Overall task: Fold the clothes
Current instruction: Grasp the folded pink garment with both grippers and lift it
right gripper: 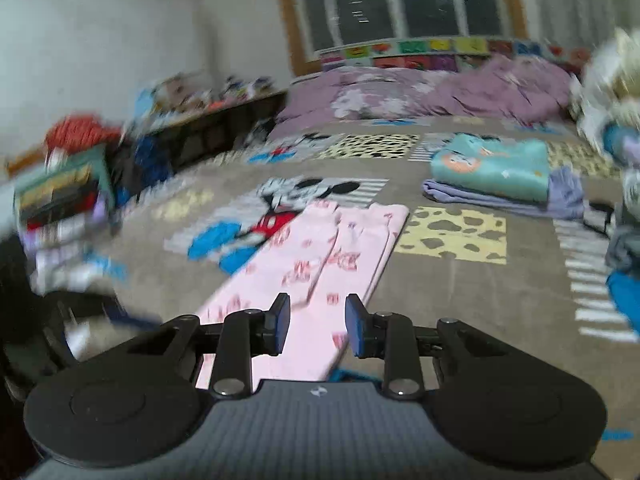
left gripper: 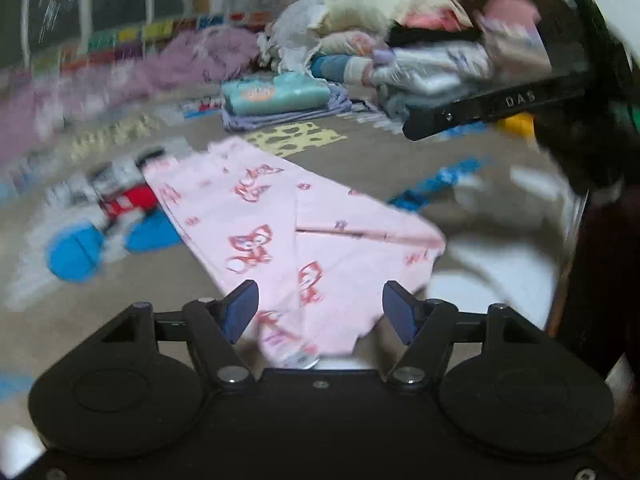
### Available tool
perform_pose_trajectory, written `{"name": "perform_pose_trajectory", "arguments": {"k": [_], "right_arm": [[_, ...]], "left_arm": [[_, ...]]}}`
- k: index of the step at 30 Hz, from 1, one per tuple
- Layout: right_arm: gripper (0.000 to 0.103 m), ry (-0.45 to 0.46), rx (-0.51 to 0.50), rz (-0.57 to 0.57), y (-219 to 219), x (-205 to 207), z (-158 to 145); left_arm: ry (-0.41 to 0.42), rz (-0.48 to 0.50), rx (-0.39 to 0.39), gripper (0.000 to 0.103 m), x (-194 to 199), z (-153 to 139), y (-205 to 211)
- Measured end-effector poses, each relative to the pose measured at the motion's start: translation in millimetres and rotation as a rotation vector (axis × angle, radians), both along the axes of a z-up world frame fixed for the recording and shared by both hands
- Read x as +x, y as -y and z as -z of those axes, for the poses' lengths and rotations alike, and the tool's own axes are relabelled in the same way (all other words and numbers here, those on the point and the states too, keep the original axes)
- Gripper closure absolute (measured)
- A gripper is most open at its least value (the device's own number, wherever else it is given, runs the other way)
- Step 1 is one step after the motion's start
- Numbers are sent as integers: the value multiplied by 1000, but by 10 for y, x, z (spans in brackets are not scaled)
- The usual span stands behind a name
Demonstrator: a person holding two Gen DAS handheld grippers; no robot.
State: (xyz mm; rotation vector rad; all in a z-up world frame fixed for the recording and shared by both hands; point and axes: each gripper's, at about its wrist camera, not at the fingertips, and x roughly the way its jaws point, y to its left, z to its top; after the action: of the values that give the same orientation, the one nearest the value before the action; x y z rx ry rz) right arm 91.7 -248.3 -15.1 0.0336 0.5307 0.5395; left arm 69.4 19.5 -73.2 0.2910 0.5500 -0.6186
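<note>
Pink trousers (left gripper: 280, 224), soft cotton printed with red fox faces, lying flat on a taupe cartoon bedspread (left gripper: 360, 160), legs side by side and pointing away in the right wrist view (right gripper: 320, 264). Left gripper (left gripper: 320, 312) low over the waist end, blue-padded fingers (left gripper: 240, 312) spread wide, cloth showing between them, contact impossible to tell through the blur. Right gripper (right gripper: 318, 324) above the same garment, flat blue pads (right gripper: 282, 322) parted by a narrower gap, holding nothing. Beyond the trouser cuffs, a yellow patch with brown spots (right gripper: 454, 236) and a mouse cartoon in red, black and blue (right gripper: 260, 220) woven into the spread. Farther back, a folded teal garment (right gripper: 492, 168) with an orange motif stacked on a folded lavender one (right gripper: 564, 196). Behind that, a rumpled mauve floral quilt (right gripper: 420, 92) against a strip of bright picture tiles (right gripper: 420, 50) under a dark window (right gripper: 400, 0). In the left wrist view, a loose heap of cream, white and pink laundry (left gripper: 400, 40) piled high at the far right, partly behind the black frame of the other gripper (left gripper: 500, 108). At the bedside, a blurred shelf (right gripper: 200, 116) crowded with small items, contents unreadable.
</note>
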Motion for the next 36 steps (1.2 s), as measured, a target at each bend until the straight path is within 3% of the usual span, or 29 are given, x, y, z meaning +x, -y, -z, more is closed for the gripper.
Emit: {"name": "perform_pose_trajectory", "arguments": {"k": [4, 7, 11, 14, 18, 20, 26, 28, 30, 32, 35, 36], "right_arm": [[71, 34, -134, -76, -121, -253, 106], [72, 66, -280, -151, -287, -484, 203], [71, 102, -502, -226, -479, -687, 445], [71, 152, -666, -254, -601, -798, 648], [70, 247, -770, -269, -721, -871, 833], [69, 282, -796, -272, -750, -867, 858], [49, 385, -870, -280, -835, -848, 926], [48, 420, -894, -282, -863, -842, 948], [55, 454, -918, -285, -891, -836, 970], [71, 489, -943, -287, -919, -830, 993], [74, 487, -934, -290, -922, -813, 1000], [81, 476, -923, -290, -916, -805, 997]], "left_arm": [[99, 3, 220, 35, -163, 49, 72], [170, 54, 434, 35, -318, 221, 154], [259, 91, 615, 35, -388, 450, 212], [326, 97, 664, 35, -365, 528, 262], [416, 106, 727, 36, -334, 631, 328], [462, 110, 759, 36, -318, 682, 362], [513, 92, 733, 38, -238, 684, 376], [526, 95, 737, 43, -247, 677, 388], [530, 97, 742, 45, -266, 677, 409], [526, 97, 741, 50, -271, 686, 424], [517, 98, 742, 64, -307, 713, 451], [508, 99, 739, 73, -321, 717, 455]]}}
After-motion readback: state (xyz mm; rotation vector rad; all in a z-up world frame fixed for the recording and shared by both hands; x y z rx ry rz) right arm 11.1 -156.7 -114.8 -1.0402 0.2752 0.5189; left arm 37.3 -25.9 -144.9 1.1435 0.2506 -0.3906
